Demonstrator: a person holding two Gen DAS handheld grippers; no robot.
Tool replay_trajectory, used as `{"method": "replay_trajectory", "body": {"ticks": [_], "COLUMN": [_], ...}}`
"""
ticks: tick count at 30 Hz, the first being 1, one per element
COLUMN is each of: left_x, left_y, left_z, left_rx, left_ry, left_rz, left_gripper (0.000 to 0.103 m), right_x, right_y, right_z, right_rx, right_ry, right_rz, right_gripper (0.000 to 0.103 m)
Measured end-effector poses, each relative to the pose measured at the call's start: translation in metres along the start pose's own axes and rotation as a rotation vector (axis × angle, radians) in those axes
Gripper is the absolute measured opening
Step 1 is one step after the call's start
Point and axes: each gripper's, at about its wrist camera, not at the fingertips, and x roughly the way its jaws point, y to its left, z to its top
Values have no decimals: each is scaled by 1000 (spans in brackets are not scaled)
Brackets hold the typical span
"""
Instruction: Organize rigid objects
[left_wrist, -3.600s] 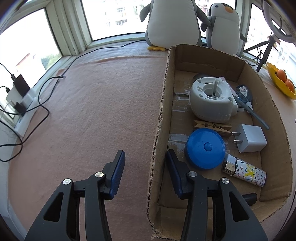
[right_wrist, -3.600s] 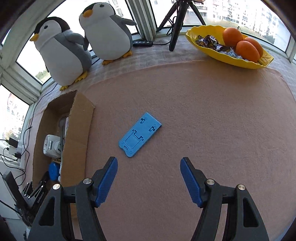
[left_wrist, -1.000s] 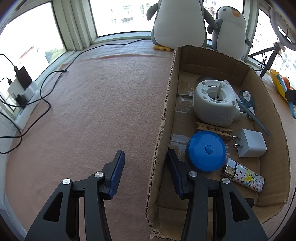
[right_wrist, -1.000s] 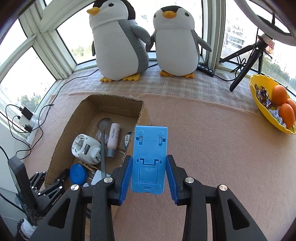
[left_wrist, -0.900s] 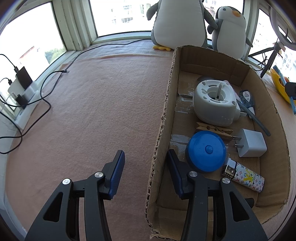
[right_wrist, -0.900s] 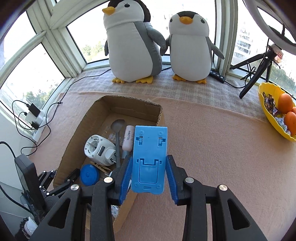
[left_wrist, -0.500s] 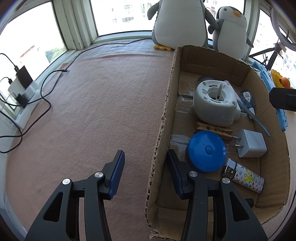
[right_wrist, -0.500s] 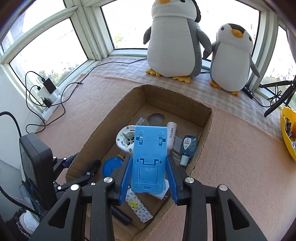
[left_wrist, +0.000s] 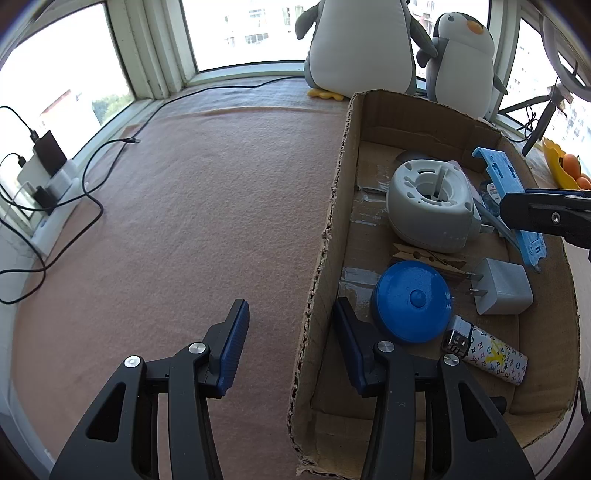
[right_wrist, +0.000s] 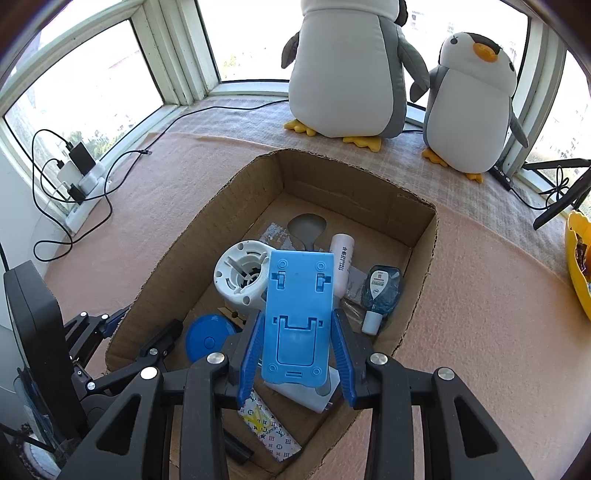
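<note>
Phone stand clamped in right gripper above cardboard box; lower toward twelve o'clock, then release. Left gripper straddles box wall, gripping.

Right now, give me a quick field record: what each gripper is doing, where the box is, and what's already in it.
right gripper: shut on the blue phone stand, held above the box
left gripper: straddles the box's near wall, one finger inside, one outside; whether it presses the wall cannot be told
box: open cardboard, on the pink mat
in box: white round part, blue disc, clothespin, white charger, patterned lighter
stand placed: not yet
</note>
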Motion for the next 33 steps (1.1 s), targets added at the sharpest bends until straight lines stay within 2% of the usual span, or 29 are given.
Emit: {"method": "replay_trajectory", "body": {"ticks": [3, 5, 7, 8, 18, 21, 25, 33], "left_x": [0, 0, 0, 0, 0, 0, -1, -13], "left_y": [0, 0, 0, 0, 0, 1, 2, 2], "left_z": [0, 0, 0, 0, 0, 0, 2, 1], "left_rx": [0, 1, 0, 0, -3, -3, -7, -4], "left_ry": [-1, -1, 0, 1, 6, 10, 23, 15], "left_rz": [0, 1, 0, 0, 2, 9, 9, 21], "left_gripper": [47, 47, 47, 47, 47, 50, 54, 54], "right_x": [1, 1, -1, -2, -6, -11, -19, -45], "right_y": [0, 1, 2, 2, -10, -12, -11, -7], "right_z": [0, -1, -1, -2, -7, -10, -16, -28], "right_rx": [-8, -21, -31, -33, -13, -4, 5, 2], "right_ry": [0, -7, -16, -20, -15, -21, -31, -77], "right_rz": [8, -1, -4, -4, -19, -22, -34, -60], "right_gripper": [35, 43, 55, 57, 61, 61, 63, 64]}}
